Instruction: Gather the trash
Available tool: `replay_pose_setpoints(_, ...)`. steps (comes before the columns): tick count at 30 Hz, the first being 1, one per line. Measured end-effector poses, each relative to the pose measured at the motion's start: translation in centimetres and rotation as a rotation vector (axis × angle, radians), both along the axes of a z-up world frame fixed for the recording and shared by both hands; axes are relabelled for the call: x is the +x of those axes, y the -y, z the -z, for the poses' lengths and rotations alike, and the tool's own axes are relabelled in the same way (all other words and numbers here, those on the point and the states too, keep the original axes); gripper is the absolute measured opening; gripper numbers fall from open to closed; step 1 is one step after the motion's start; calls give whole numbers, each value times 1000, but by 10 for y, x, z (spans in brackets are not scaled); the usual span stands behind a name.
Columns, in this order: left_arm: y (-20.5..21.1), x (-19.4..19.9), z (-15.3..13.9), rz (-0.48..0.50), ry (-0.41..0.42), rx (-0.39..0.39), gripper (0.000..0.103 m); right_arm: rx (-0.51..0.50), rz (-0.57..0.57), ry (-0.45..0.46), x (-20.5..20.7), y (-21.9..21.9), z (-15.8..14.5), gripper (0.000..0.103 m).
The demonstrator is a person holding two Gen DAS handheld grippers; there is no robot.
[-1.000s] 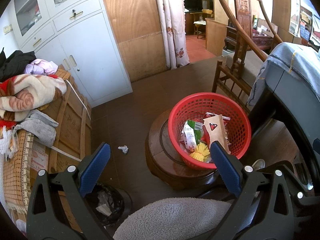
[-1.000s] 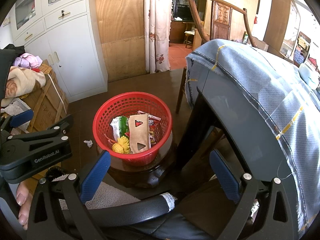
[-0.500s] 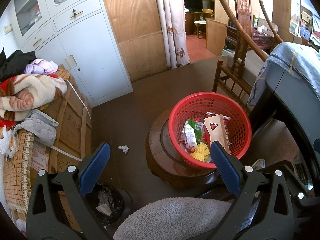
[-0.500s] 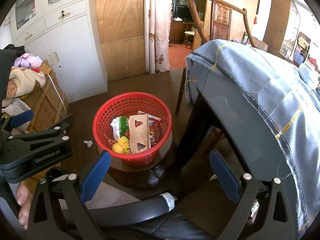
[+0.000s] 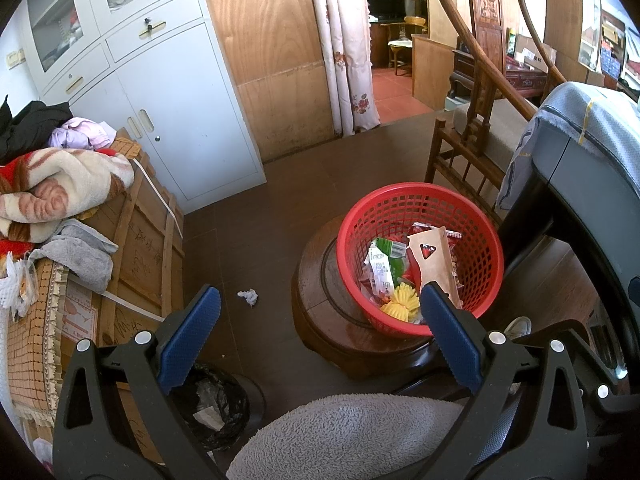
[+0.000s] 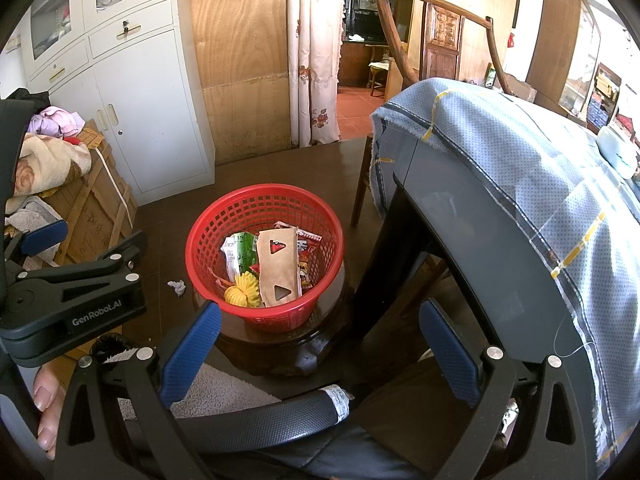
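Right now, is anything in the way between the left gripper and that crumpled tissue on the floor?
Nothing visible blocks it. The left gripper hangs open above bare floor, and the crumpled tissue lies in the open between the wooden crate and the round stool.

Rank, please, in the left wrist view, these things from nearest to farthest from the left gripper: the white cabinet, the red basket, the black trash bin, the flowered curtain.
From the left gripper:
1. Black trash bin, just below the left finger.
2. Red basket, on the round wooden stool, by the right finger.
3. White cabinet, across the floor, to the left.
4. Flowered curtain, at the far doorway.
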State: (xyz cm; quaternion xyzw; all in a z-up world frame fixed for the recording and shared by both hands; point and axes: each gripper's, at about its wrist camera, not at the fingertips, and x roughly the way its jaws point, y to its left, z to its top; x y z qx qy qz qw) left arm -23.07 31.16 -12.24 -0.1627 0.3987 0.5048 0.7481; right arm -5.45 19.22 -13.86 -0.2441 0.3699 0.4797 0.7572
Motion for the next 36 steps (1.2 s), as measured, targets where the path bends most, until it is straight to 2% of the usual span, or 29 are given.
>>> replay_pose_setpoints(36,6,-1,-1,14,-9,7,96,2,4,4,0,-1,-1,97)
